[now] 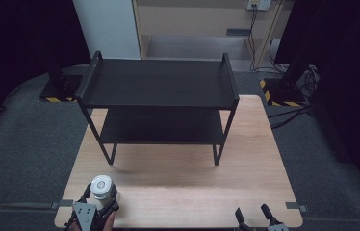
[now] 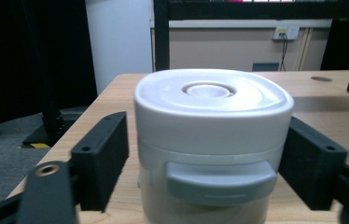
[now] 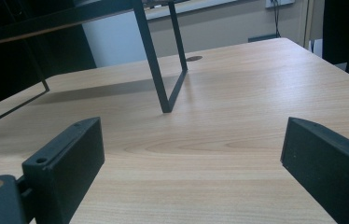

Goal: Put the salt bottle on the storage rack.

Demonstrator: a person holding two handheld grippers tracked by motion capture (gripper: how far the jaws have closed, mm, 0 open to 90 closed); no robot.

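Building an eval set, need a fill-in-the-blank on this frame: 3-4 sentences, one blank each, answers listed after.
1. The white canister sits between the jaws of the ____ gripper.
2. The right gripper hovers over the wooden table with its jaws ____.
3. The black rack has ____ shelves, both bare.
4. The canister stands near the table's front ____ corner, seen from the person's side.

Missing words: left; open; two; left

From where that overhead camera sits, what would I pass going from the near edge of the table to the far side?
Left gripper around the white lidded container and right gripper at the near edge → bare wooden table → black two-tier shelf rack → beige wall with cables.
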